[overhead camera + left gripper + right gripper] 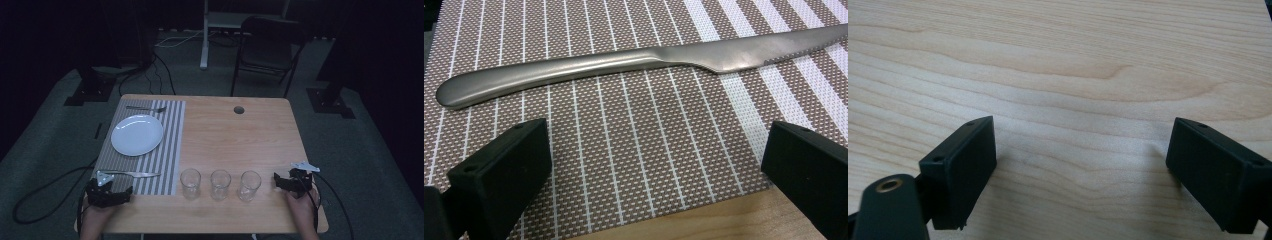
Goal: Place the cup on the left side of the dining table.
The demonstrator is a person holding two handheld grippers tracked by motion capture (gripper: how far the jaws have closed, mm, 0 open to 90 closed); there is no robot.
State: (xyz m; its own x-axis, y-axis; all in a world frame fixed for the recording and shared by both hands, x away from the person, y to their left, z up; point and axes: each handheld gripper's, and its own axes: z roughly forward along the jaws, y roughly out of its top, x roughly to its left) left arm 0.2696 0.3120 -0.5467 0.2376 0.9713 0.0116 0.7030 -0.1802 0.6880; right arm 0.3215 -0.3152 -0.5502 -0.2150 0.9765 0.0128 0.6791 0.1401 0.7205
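Steel, dull grey, the knife [634, 62] lies flat on the striped mat [165, 165] near the table's [240, 145] front-left corner, at about eight o'clock from the table's middle. In the high view its long axis runs left to right along the mat's front edge, handle toward nine o'clock, blade tip toward three. No brand mark or writing can be read on it.

The left gripper [656, 165] sits just in front of the handle, at six o'clock from it, jaws wide apart and empty. The right gripper [1083, 170] rests over bare wood, jaws likewise spread with nothing between them.
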